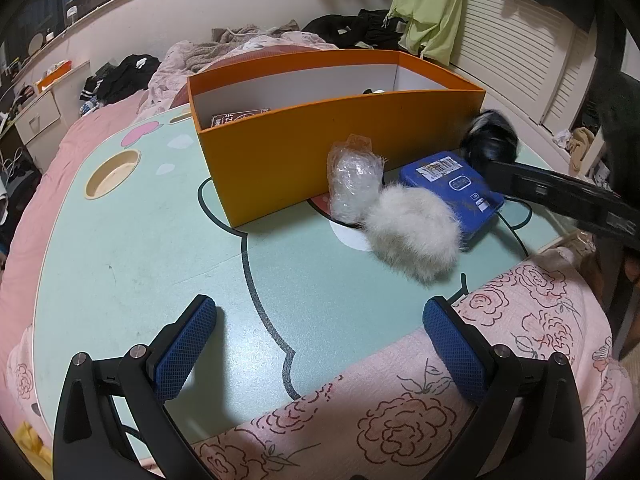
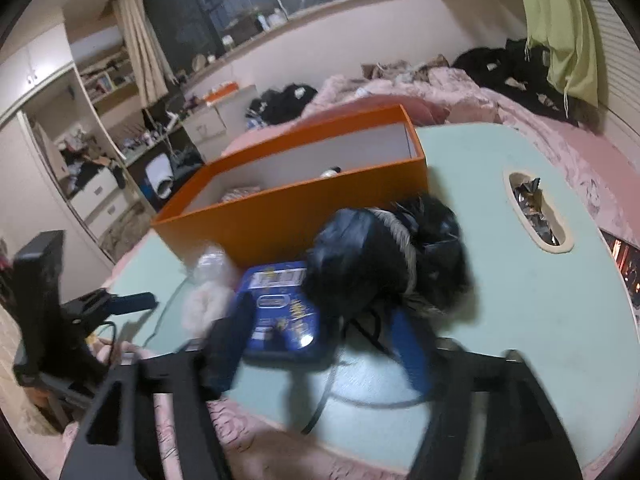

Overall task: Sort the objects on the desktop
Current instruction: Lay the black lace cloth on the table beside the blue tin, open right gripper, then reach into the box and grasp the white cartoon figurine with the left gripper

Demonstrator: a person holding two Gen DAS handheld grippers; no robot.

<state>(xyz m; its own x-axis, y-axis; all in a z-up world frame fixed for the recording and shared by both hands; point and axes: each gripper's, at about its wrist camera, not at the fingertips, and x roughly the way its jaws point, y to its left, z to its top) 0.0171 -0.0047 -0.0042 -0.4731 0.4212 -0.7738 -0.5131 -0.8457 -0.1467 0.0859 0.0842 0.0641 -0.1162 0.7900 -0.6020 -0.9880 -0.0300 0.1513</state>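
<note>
I see a pale green desk (image 1: 132,248) with black cartoon outlines; on it stands a long orange cardboard box (image 1: 304,152), white inside. Against its near wall leans a crinkly clear plastic bundle (image 1: 354,182); just right lies a fluffy white fur ball (image 1: 412,232), touching a flat blue tin (image 1: 460,188) with rounded corners. At the tin's far right corner sits a glossy black bundle (image 2: 384,256) with feathery tufts, blurred. My left hand-held gripper (image 1: 320,354) hangs released over the near desk edge, angled down, blue textured pads wide apart; my right hand-held gripper (image 2: 324,356) is spread too, the black bundle just beyond its fingers, untouched.
</note>
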